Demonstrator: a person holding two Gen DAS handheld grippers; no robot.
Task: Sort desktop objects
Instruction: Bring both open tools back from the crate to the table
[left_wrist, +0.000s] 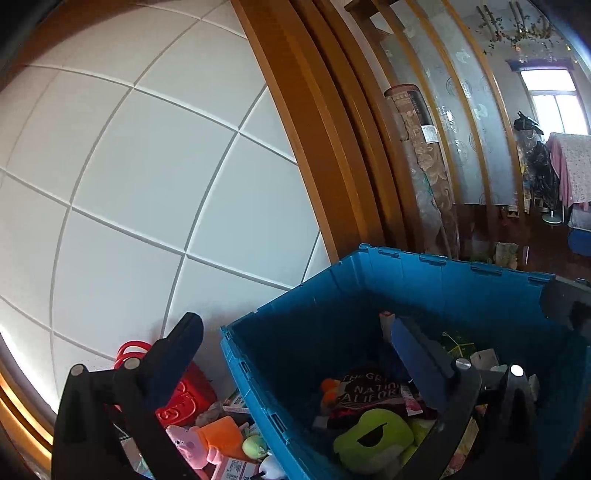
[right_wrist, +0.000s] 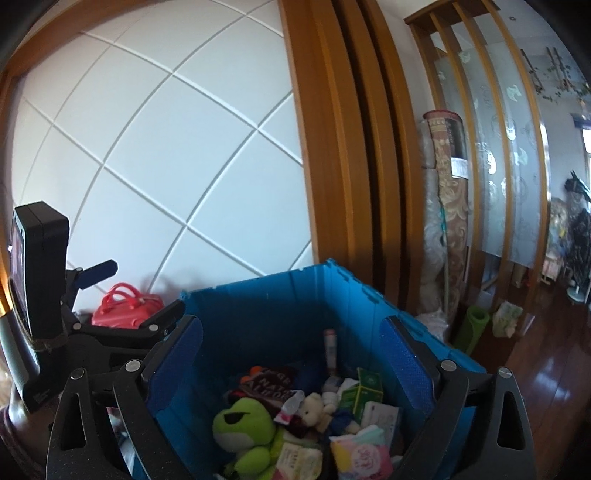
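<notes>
A: What's left of the blue bin (right_wrist: 280, 295)?
B: A red bag (right_wrist: 125, 306) by the wall, loose toys below it.
A: And the claws?
B: Left gripper (left_wrist: 295, 343) gapes wide and empty, straddling the bin's left wall. Right gripper (right_wrist: 291, 350) is wide too, empty, over the bin.
A: Inside the bin?
B: A green frog (right_wrist: 247, 421), a small bear (right_wrist: 314, 404), boxes right of them.

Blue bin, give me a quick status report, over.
Left gripper and right gripper open, nothing held. Blue bin holds green frog plush and other items. Red handbag outside, by the wall.
</notes>
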